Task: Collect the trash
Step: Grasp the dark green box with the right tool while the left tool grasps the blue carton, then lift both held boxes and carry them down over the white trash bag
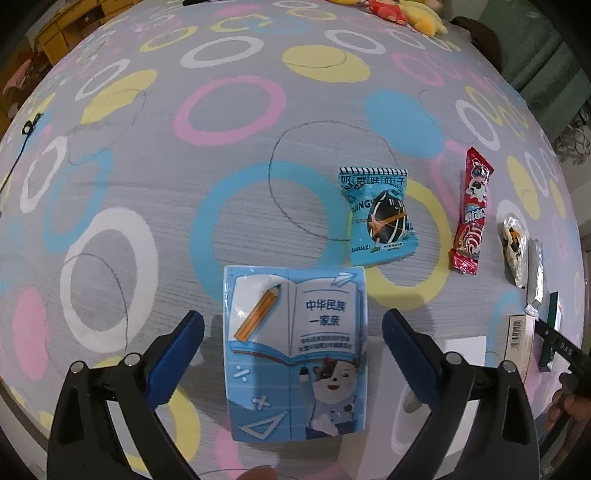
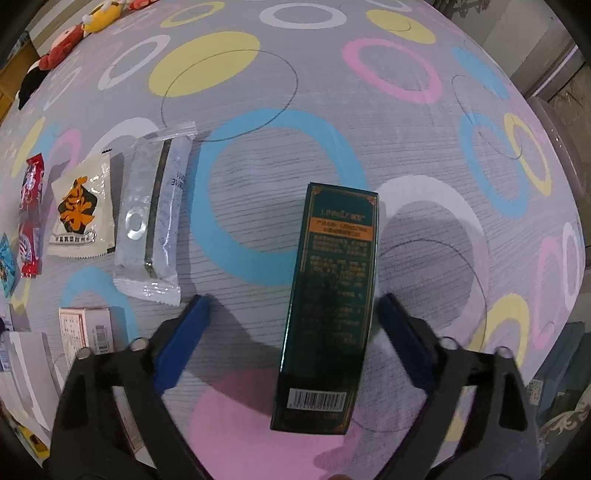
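In the left wrist view, a light blue carton (image 1: 295, 350) with a book and cartoon animal print lies between the wide-open jaws of my left gripper (image 1: 293, 332), touching neither finger. Beyond it lie a blue seed packet (image 1: 380, 218) and a red snack wrapper (image 1: 471, 214). In the right wrist view, a dark green box (image 2: 328, 302) with a barcode lies between the open jaws of my right gripper (image 2: 293, 314), close to the right finger (image 2: 402, 339). A silver wrapper (image 2: 151, 221) and a cream sachet (image 2: 81, 214) lie to the left.
Everything rests on a grey cloth with coloured rings (image 1: 229, 110). A white box with a barcode (image 2: 88, 328) and white paper (image 2: 26, 373) lie at the near left of the right view. Plush toys (image 1: 399, 13) sit at the far edge.
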`<state>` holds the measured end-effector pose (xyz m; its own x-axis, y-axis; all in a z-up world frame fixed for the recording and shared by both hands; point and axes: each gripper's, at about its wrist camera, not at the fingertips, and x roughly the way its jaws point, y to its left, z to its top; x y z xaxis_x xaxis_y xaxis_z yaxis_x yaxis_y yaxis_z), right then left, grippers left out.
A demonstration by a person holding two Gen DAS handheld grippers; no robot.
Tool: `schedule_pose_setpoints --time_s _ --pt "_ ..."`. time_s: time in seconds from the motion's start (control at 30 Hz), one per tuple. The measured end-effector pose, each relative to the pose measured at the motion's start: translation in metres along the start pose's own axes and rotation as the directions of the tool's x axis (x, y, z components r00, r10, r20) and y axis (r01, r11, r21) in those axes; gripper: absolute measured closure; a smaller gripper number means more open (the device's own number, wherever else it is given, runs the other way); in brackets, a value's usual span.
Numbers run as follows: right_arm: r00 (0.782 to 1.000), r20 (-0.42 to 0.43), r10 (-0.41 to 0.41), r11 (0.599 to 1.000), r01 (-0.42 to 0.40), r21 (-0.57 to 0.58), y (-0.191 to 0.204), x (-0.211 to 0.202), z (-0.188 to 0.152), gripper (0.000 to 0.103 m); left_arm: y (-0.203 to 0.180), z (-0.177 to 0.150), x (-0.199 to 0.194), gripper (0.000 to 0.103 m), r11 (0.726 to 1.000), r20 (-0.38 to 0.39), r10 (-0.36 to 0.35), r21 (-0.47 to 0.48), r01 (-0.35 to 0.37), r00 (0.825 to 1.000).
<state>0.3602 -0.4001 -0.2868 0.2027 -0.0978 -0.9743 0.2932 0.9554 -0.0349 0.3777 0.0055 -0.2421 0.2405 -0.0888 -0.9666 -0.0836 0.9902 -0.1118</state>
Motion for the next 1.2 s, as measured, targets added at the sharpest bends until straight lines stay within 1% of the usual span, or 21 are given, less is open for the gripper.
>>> schedule_pose_setpoints --time_s 0.03,0.07,0.1,0.13,0.17,0.23,0.27,0.33,0.43,0.5,0.57,0.67,0.77,1.0,1.2 --pt "1.0 0.008 0.001 1.0 -0.001 -0.001 0.0 -0.002 0.0 0.039 0.0 0.0 0.001 0.012 1.0 0.0 -0.001 0.003 0.001 1.0" --pt "1.0 0.012 -0.002 1.0 0.002 -0.007 0.003 -0.006 0.0 0.047 0.0 0.0 0.002 0.017 1.0 0.001 0.006 0.004 -0.006 1.0" --pt "1.0 0.02 -0.001 1.0 0.002 -0.01 0.004 -0.009 0.0 0.065 0.003 0.0 0.004 0.024 1.0 0.002 0.015 0.002 -0.015 1.0" --pt "1.0 0.02 -0.001 1.0 0.001 -0.014 0.01 -0.012 -0.002 0.068 0.004 0.0 0.007 0.029 1.0 -0.004 0.02 0.0 -0.02 1.0" --pt "1.0 0.021 -0.007 1.0 0.007 -0.02 0.011 -0.011 -0.002 0.068 0.007 -0.002 0.009 0.034 1.0 -0.017 0.017 -0.003 -0.017 1.0" --pt "1.0 0.024 -0.012 0.999 0.013 -0.029 0.013 -0.01 0.0 0.068 0.008 -0.003 0.012 0.034 1.0 -0.015 0.014 -0.004 -0.014 1.0" --pt "1.0 0.025 -0.013 1.0 0.013 -0.027 0.014 -0.01 0.0 0.068 0.008 -0.002 0.012 0.037 1.0 -0.013 0.021 0.0 -0.021 1.0" --pt "0.999 0.027 -0.022 0.999 0.023 -0.035 0.018 -0.01 0.0 0.069 0.008 -0.001 0.011 0.037 1.0 -0.006 0.026 0.003 -0.026 1.0" --pt "0.999 0.028 -0.028 0.999 0.029 -0.038 0.016 -0.01 0.002 0.069 -0.001 -0.007 0.004 0.038 1.0 0.005 0.006 0.011 -0.006 1.0" --pt "0.999 0.033 -0.024 0.999 0.025 -0.028 0.017 -0.012 -0.002 0.069 -0.003 -0.008 -0.003 0.038 1.0 0.021 0.017 0.02 -0.017 1.0" --pt "0.999 0.035 -0.019 0.999 0.02 -0.031 0.005 -0.016 -0.005 0.069 -0.002 -0.012 -0.013 0.038 1.0 0.029 0.003 0.01 -0.003 1.0" --pt "0.999 0.042 -0.015 0.999 0.017 -0.036 0.003 -0.03 -0.008 0.069 0.0 -0.014 -0.025 0.038 1.0 0.045 0.002 0.017 -0.003 0.999" --pt "0.998 0.058 -0.008 0.999 0.01 -0.034 0.005 -0.047 -0.01 0.069 -0.006 -0.014 -0.033 0.038 1.0 0.065 0.009 0.025 -0.011 0.998" --pt "0.995 0.102 0.013 0.999 -0.01 -0.038 0.015 -0.086 -0.011 0.069 -0.013 -0.02 -0.064 0.038 0.999 0.105 -0.002 0.039 -0.002 0.994" --pt "0.99 0.138 0.039 0.999 -0.034 -0.042 0.012 -0.12 -0.016 0.069 -0.017 -0.026 -0.093 0.038 0.999 0.142 -0.012 0.047 0.006 0.99"
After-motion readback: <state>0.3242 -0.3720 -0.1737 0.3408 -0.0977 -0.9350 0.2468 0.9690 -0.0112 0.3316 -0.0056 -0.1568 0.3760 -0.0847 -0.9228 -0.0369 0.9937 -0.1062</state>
